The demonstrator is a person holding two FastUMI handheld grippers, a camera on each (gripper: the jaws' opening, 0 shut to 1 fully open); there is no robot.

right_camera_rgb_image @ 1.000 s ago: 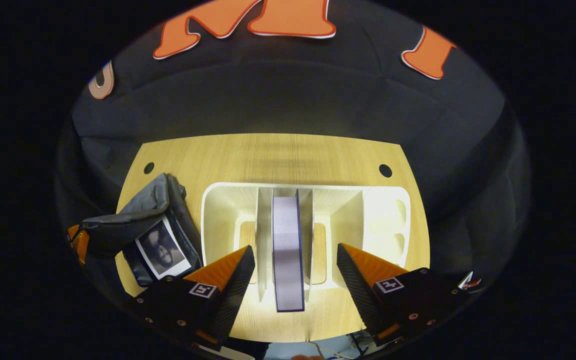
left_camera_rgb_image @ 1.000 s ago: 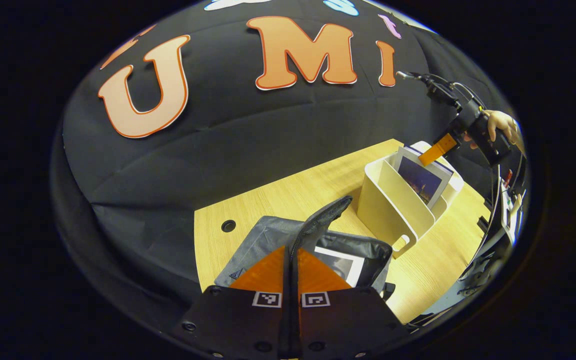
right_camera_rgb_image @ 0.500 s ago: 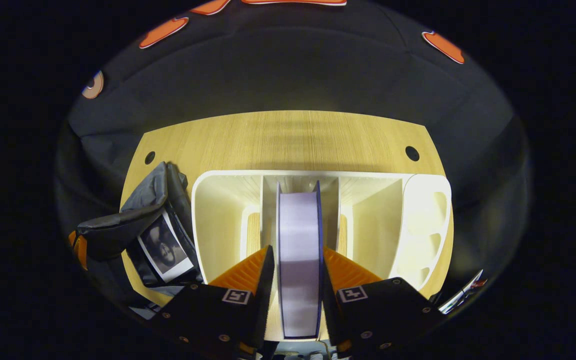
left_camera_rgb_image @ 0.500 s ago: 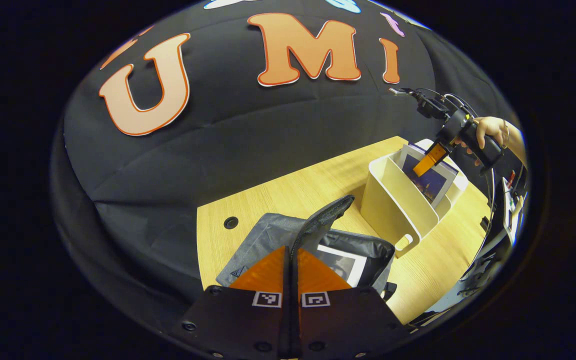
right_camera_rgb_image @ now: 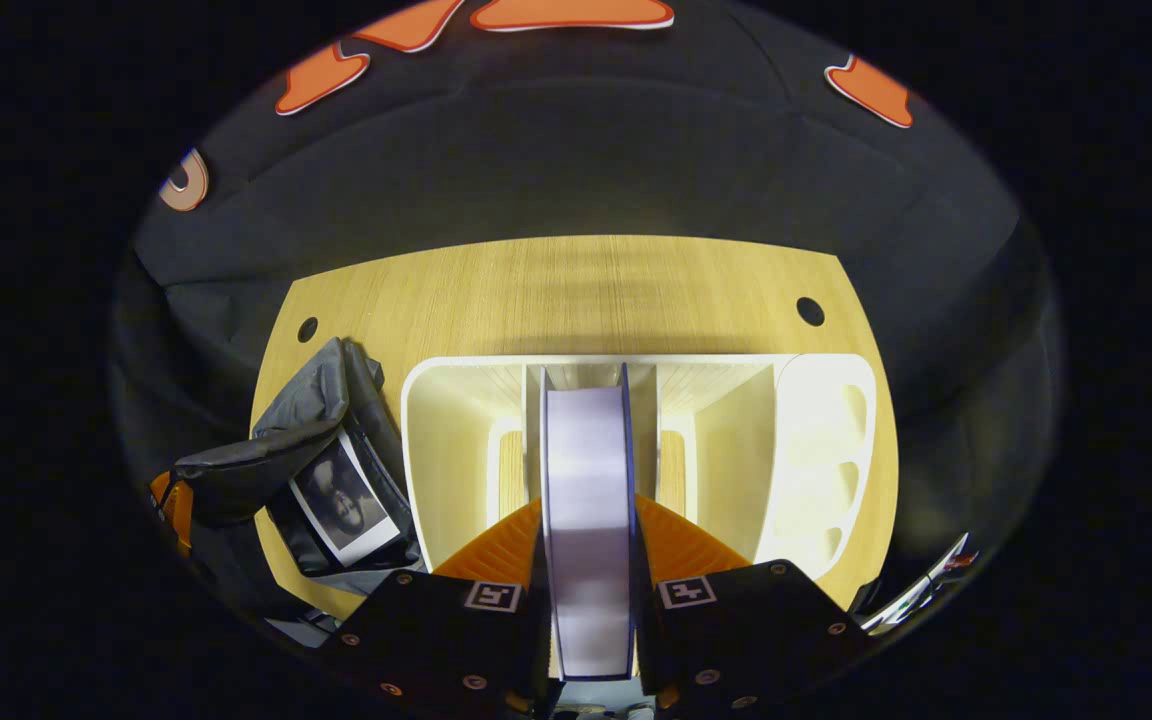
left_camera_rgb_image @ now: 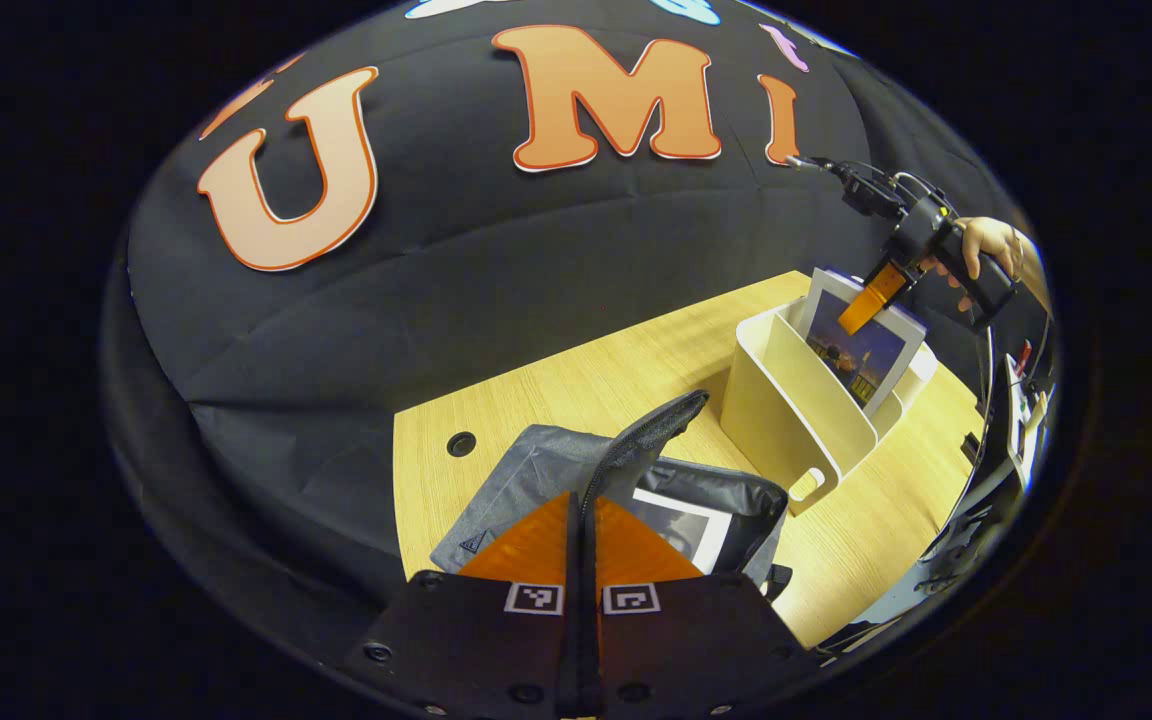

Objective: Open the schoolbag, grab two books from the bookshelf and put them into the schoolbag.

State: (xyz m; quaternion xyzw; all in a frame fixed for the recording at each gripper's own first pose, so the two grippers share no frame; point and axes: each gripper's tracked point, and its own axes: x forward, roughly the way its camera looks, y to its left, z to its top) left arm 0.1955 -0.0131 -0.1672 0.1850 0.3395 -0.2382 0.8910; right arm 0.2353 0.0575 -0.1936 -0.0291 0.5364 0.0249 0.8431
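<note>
In the left gripper view, the left claw [left_camera_rgb_image: 583,525] sits at the bottom with its two fingers pressed together on the raised flap [left_camera_rgb_image: 641,442] of the grey schoolbag [left_camera_rgb_image: 536,470], holding the bag open. The schoolbag lies on the wooden tabletop [left_camera_rgb_image: 576,385], and a first book [left_camera_rgb_image: 681,528] with a white-bordered cover already rests inside it. To the right of the bag stands the cream bookshelf [left_camera_rgb_image: 786,395], just beside it. Farther right, a person's hand [left_camera_rgb_image: 986,250] holds the right claw [left_camera_rgb_image: 861,305], which grips the top edge of a second book [left_camera_rgb_image: 861,350] standing in the bookshelf; this book seems slightly raised out of its slot, though the edge of the view is too warped to be sure.

In the right gripper view, the open schoolbag [right_camera_rgb_image: 321,420] lies at the left with the first book [right_camera_rgb_image: 346,502] showing inside. In the middle, the right claw [right_camera_rgb_image: 588,545] is narrowed onto the second book [right_camera_rgb_image: 586,520], both fingers pressing its covers, the pale page edge facing the camera. The book stands upright in the middle compartment of the bookshelf [right_camera_rgb_image: 436,450], between two dividers.
</note>
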